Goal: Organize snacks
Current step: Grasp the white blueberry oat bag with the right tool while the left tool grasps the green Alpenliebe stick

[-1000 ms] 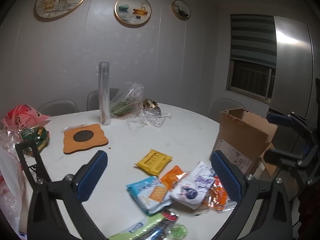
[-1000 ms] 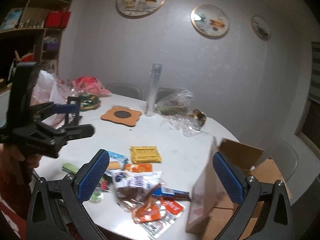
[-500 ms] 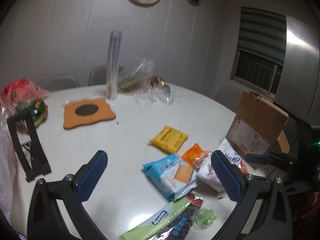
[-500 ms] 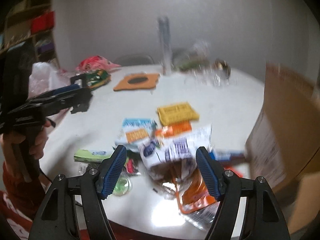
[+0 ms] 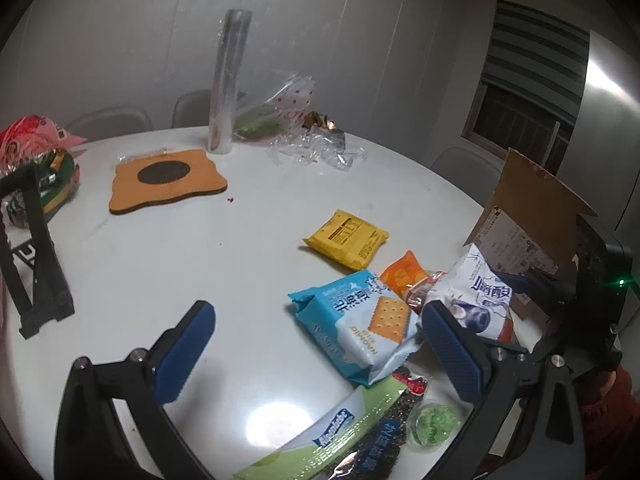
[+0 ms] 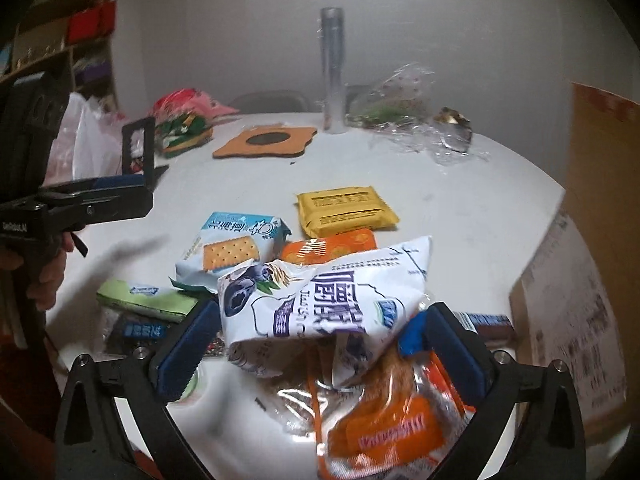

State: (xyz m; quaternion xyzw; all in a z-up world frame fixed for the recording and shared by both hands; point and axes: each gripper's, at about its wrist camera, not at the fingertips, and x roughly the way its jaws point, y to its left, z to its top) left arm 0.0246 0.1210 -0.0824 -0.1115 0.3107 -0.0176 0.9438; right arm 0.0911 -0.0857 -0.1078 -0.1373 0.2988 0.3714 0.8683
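Right gripper (image 6: 320, 344) pinches the white pouch (image 6: 320, 292) loosely; it could slip. Left gripper (image 5: 316, 352) hangs spread, near the blue cracker pack (image 5: 356, 328).

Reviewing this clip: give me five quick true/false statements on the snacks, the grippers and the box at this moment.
1. The right gripper brackets the white blueberry bag. True.
2. The left gripper grips the blue cracker pack. False: open, holding nothing.
3. The yellow packet lies flat on the table. True.
4. The cardboard box is left of the snacks. False: right.
5. The orange mat is stacked on snacks. False: on bare table.
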